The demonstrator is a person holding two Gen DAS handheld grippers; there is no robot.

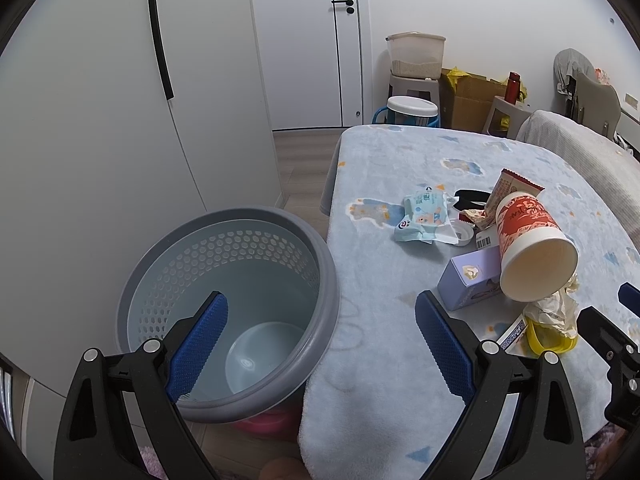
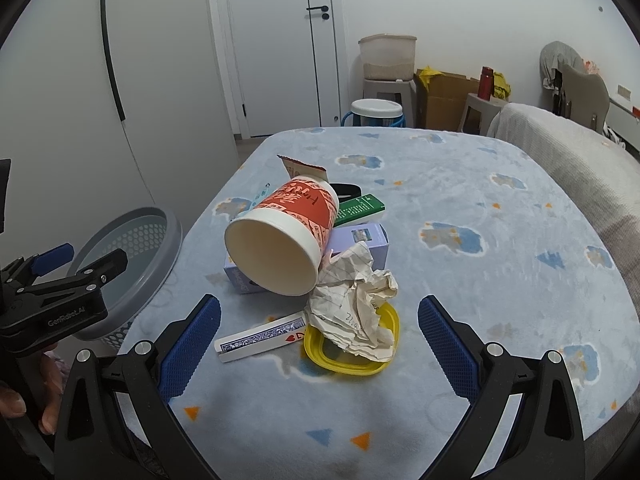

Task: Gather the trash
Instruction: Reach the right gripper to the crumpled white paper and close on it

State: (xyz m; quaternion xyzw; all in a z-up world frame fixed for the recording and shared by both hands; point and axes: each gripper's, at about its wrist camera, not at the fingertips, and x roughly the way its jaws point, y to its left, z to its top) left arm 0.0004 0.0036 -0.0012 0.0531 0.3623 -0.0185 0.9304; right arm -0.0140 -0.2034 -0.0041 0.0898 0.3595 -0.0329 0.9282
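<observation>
A pile of trash lies on the blue blanket-covered table (image 2: 460, 208): a red-and-white paper cup (image 2: 280, 248) on its side, crumpled paper (image 2: 356, 304) on a yellow lid (image 2: 352, 356), a lilac box (image 2: 368, 244), a card box (image 2: 260, 338), a green box (image 2: 360, 206). My right gripper (image 2: 318, 334) is open just short of the paper and lid. A grey perforated bin (image 1: 228, 308) stands left of the table, holding nothing I can see. My left gripper (image 1: 320, 340) hangs open over the bin's right rim. The left view also shows the cup (image 1: 532, 248) and a wipes packet (image 1: 426, 220).
A white wardrobe (image 1: 120, 120) rises behind the bin, a door (image 1: 304, 40) beyond it. Stools, a cardboard box (image 2: 444, 100) and a white-lidded tub (image 2: 376, 114) stand past the table's far edge. A grey covered seat (image 2: 560, 148) flanks the right side. A hand (image 2: 24, 396) holds the left tool.
</observation>
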